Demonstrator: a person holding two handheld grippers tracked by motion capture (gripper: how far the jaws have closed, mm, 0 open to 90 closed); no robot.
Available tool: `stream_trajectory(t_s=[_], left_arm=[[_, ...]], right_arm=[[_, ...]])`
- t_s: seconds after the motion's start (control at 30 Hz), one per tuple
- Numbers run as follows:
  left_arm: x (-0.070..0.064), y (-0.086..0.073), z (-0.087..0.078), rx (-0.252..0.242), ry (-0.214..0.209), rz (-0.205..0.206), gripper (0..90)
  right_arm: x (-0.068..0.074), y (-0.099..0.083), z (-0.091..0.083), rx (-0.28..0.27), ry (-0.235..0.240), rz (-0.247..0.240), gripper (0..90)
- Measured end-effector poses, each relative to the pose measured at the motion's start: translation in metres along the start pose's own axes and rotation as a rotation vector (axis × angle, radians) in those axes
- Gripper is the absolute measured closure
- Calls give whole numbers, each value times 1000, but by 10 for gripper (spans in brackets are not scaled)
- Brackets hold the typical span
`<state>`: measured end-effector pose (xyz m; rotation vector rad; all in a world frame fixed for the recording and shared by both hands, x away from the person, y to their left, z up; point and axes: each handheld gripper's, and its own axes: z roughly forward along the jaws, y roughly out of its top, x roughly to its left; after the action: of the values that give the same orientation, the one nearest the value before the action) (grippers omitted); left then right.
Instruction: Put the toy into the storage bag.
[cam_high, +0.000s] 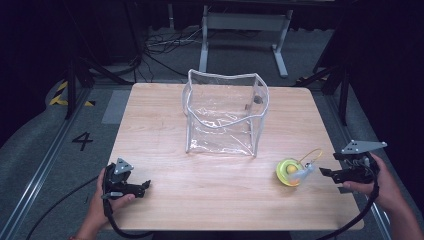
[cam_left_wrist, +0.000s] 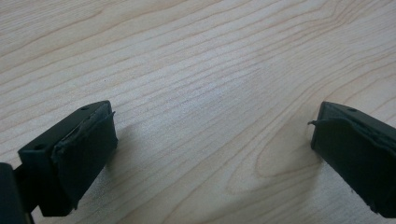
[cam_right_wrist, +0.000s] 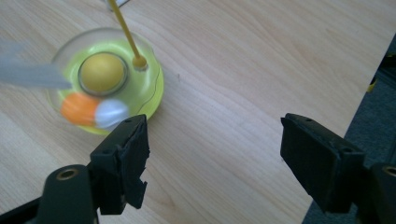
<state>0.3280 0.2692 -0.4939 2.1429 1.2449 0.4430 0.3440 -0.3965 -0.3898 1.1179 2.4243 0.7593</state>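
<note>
A clear plastic bag (cam_high: 225, 117) with white edging stands upright and open-topped at the back middle of the wooden table (cam_high: 210, 200). At the front right lies a lime-green round toy (cam_high: 289, 173) with a yellow centre and a thin yellow wire loop. In the right gripper view the toy (cam_right_wrist: 102, 72) shows a blurred orange-and-white bit and a grey feather. My right gripper (cam_high: 332, 180) (cam_right_wrist: 214, 126) is open, just right of the toy and not touching it. Near the front left corner, my left gripper (cam_high: 145, 189) (cam_left_wrist: 210, 121) is open over bare wood.
The table's right edge (cam_right_wrist: 373, 93) runs close beside my right gripper. Behind the table are a white desk frame (cam_high: 245, 30), floor cables and dark stands. A "4" (cam_high: 82, 141) is marked on the floor at left.
</note>
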Motion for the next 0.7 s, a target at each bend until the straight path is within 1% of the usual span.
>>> stream_trajectory(t_s=[0.07, 0.13, 0.23, 0.37, 0.43, 0.53, 0.57, 0.63, 0.7], left_arm=[[0, 0, 0, -2, 1, 0, 5], [0, 0, 0, 0, 0, 0, 5], [0, 0, 0, -2, 1, 0, 5], [0, 0, 0, 0, 0, 0, 5], [0, 0, 0, 1, 0, 0, 5], [0, 0, 0, 1, 0, 0, 5], [0, 0, 0, -2, 1, -1, 5], [0, 0, 0, -2, 1, 0, 5], [0, 0, 0, 1, 0, 0, 5]], right_arm=[[1, 8, -2, 7, 9, -8, 239], [1, 14, -4, 13, -5, -21, 239], [2, 23, -6, 11, 5, -32, 240], [3, 36, -10, 3, 0, -55, 247], [4, 44, -12, 6, -6, -65, 260], [6, 55, -15, 8, -12, -93, 277], [7, 58, -17, 9, -11, -93, 284], [8, 66, -19, 10, -3, -112, 298], [10, 71, -20, 9, -3, -115, 312]])
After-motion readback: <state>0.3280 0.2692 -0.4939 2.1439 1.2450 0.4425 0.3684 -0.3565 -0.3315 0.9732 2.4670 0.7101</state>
